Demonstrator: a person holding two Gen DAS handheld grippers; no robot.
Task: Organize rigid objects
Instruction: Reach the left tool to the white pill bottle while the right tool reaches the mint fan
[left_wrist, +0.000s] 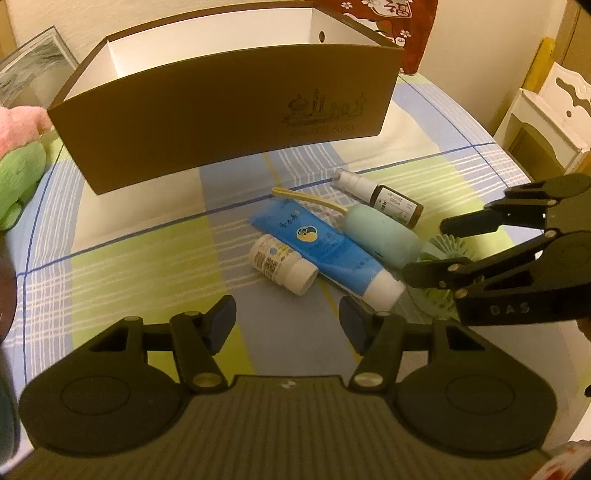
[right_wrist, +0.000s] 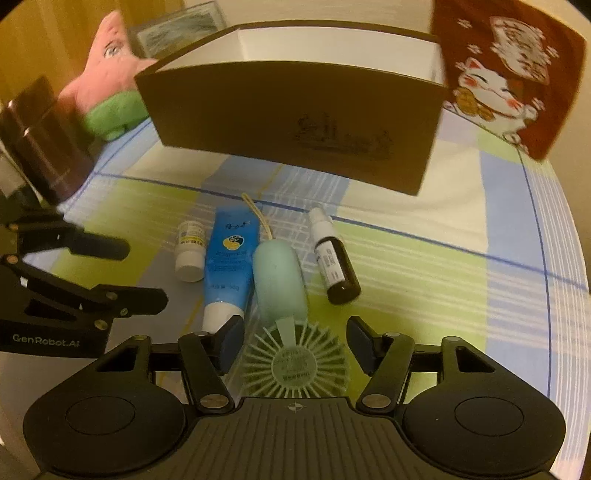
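Note:
A small white bottle (left_wrist: 282, 264), a blue tube (left_wrist: 325, 247), a mint hand-held fan (left_wrist: 384, 232) and a dark spray bottle (left_wrist: 384, 197) lie together on the checked cloth before an open brown box (left_wrist: 221, 118). My left gripper (left_wrist: 288, 325) is open and empty, just short of the white bottle and tube cap. My right gripper (right_wrist: 295, 341) is open, its fingers either side of the fan's round head (right_wrist: 295, 365). The right wrist view also shows the white bottle (right_wrist: 190, 251), tube (right_wrist: 229, 258), spray bottle (right_wrist: 334, 264) and box (right_wrist: 295, 122).
A pink and green plush toy (right_wrist: 107, 88) and a dark cylinder (right_wrist: 44, 140) stand at the left. A red lucky-cat cloth (right_wrist: 509, 74) hangs at the back right. White furniture (left_wrist: 554, 118) stands beyond the table's right edge.

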